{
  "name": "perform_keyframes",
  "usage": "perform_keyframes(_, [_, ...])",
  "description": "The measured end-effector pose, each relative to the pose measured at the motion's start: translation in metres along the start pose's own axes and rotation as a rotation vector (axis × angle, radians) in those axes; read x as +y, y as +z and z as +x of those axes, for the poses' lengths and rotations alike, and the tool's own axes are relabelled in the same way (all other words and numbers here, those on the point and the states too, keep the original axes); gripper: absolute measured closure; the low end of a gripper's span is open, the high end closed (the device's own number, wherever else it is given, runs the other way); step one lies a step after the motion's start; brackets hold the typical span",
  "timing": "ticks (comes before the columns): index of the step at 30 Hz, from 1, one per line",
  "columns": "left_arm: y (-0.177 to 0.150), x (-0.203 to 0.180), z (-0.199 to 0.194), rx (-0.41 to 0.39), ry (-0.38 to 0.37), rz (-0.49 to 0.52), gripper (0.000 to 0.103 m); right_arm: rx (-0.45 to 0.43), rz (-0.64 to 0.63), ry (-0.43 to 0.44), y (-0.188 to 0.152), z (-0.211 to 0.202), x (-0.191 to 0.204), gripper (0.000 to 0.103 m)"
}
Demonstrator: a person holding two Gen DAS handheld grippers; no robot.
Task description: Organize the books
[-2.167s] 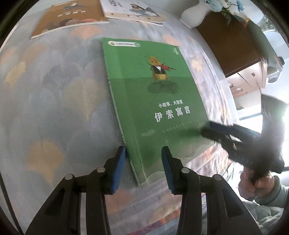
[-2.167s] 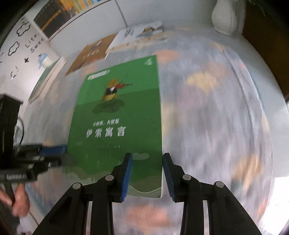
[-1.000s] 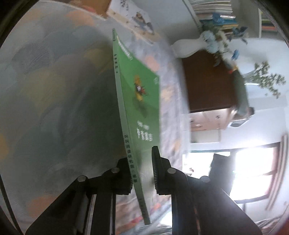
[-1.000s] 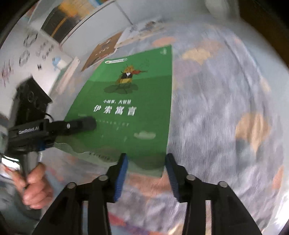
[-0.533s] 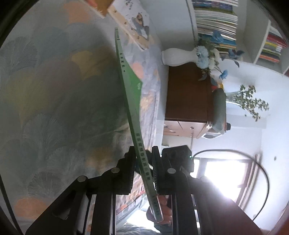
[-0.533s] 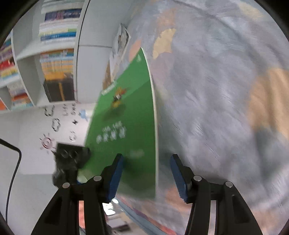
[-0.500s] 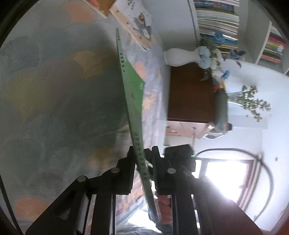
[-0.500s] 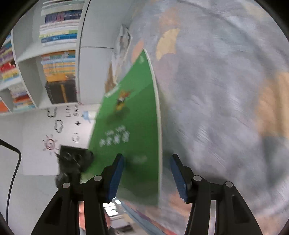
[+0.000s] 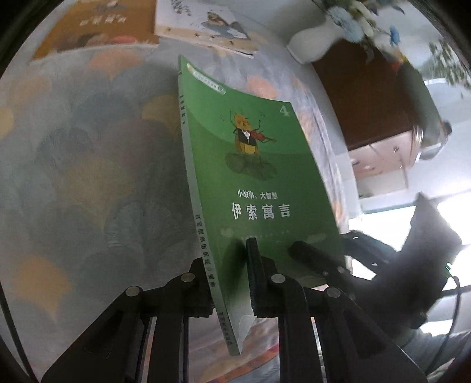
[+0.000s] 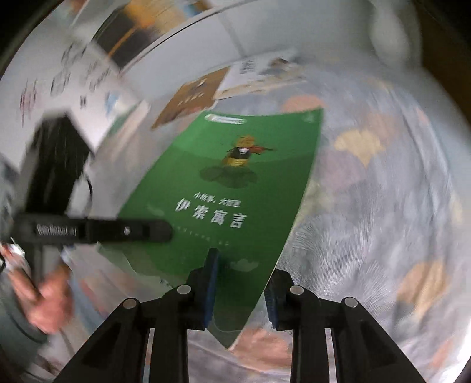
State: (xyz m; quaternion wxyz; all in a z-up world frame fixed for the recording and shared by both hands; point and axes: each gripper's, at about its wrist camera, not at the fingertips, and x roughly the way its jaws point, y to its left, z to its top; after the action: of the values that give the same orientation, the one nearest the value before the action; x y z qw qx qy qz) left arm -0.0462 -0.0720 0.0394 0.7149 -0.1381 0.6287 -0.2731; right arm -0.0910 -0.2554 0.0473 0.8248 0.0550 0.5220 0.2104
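A green paperback (image 9: pixel 259 182) with white Chinese title and an insect violinist is lifted off the patterned cloth and tilted. My left gripper (image 9: pixel 228 280) is shut on the book's spine edge near its lower corner. My right gripper (image 10: pixel 240 282) straddles the opposite lower edge of the book (image 10: pixel 235 188); its jaws stand apart around that edge. The right gripper's finger also shows in the left wrist view (image 9: pixel 315 259), and the left gripper shows in the right wrist view (image 10: pixel 117 228).
An orange-brown book (image 9: pixel 97 26) and a white illustrated book (image 9: pixel 206 26) lie at the far end of the cloth. A white vase (image 9: pixel 312 44) stands on a dark wooden cabinet (image 9: pixel 368 97) to the right. A bookshelf fills the back wall.
The green book has turned from nearly edge-on to showing its cover again in the left wrist view. The right gripper has moved onto the book's lower edge.
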Motion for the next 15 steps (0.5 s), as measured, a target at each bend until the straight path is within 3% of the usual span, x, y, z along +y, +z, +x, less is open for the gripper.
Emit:
perform_keyframes(3, [-0.002, -0.001, -0.016, -0.032, -0.002, 0.019, 0.089, -0.029, -0.094, -0.059, -0.004, -0.01, 0.024, 0.076])
perform_keyframes(8, [-0.001, 0.012, -0.054, -0.071, -0.019, 0.026, 0.089, -0.078, -0.156, -0.088, -0.004, -0.025, 0.056, 0.076])
perform_keyframes(15, [0.007, 0.042, -0.128, -0.169, -0.025, 0.038, 0.089, -0.16, -0.224, -0.107, 0.033, -0.033, 0.123, 0.076])
